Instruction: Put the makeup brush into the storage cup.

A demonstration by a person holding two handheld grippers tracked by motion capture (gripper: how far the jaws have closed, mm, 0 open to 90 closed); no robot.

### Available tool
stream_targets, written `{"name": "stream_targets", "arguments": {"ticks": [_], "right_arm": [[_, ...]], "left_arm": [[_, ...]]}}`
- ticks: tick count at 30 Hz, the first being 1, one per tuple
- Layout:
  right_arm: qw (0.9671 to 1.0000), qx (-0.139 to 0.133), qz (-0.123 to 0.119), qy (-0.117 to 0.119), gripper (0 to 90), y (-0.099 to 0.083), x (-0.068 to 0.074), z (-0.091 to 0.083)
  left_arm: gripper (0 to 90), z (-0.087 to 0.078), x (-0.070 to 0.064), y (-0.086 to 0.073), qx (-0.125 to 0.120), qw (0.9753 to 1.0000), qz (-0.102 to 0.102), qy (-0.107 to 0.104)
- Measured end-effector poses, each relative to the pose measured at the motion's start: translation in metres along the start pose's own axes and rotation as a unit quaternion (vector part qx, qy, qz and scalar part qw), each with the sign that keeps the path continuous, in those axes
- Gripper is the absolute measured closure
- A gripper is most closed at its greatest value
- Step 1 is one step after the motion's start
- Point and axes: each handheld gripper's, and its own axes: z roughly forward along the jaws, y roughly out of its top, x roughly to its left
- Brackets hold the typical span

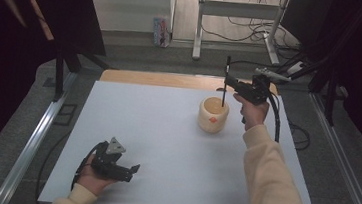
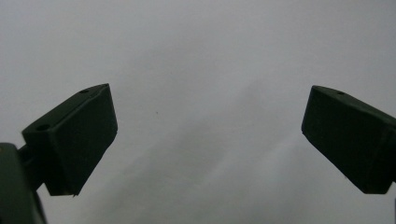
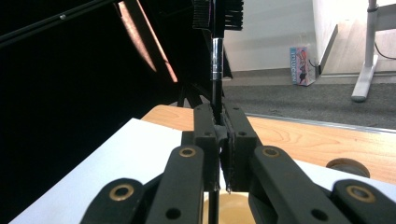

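A cream round holder (image 1: 213,116) with an orange mark stands on the white table top (image 1: 164,145), right of centre. My right gripper (image 1: 232,83) hovers just above and behind it, shut on a thin black brush (image 1: 226,78) held upright. The brush's lower end reaches down into the holder's mouth. In the right gripper view the right gripper (image 3: 217,122) clamps the brush's handle (image 3: 215,70), with the bristles (image 3: 217,14) on top and the holder's rim (image 3: 236,205) below. My left gripper (image 1: 131,171) lies near the front left, and in its own view the left gripper (image 2: 208,135) is open over bare table.
A wooden strip (image 1: 171,80) runs along the table's far edge, with a small brown round object (image 3: 348,165) on it. Metal rails flank the table. On the floor beyond are a colourful box (image 1: 161,31), desk legs (image 1: 198,28) and cables.
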Motion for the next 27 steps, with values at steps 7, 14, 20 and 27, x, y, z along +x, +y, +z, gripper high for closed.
{"name": "stream_targets", "arguments": {"ticks": [7,14,20,27], "right_arm": [[0.9999,-0.003,0.01,-0.011,85.6,-0.004,-0.006,0.013],[0.9999,-0.006,0.005,-0.013,85.6,-0.013,-0.006,0.02],[0.9999,-0.011,-0.003,-0.01,85.4,-0.021,-0.004,0.019],[0.9998,-0.003,-0.016,-0.01,85.3,-0.029,0.001,0.019]], "left_arm": [[4.5,-0.001,0.001,-0.001,-0.001,1.0,-0.002,0.001],[4.5,-0.001,0.001,-0.001,-0.001,1.0,-0.002,0.0],[4.6,0.0,0.001,-0.001,0.001,1.0,-0.002,0.0],[4.5,0.0,0.0,-0.001,0.002,1.0,0.0,0.001]]}}
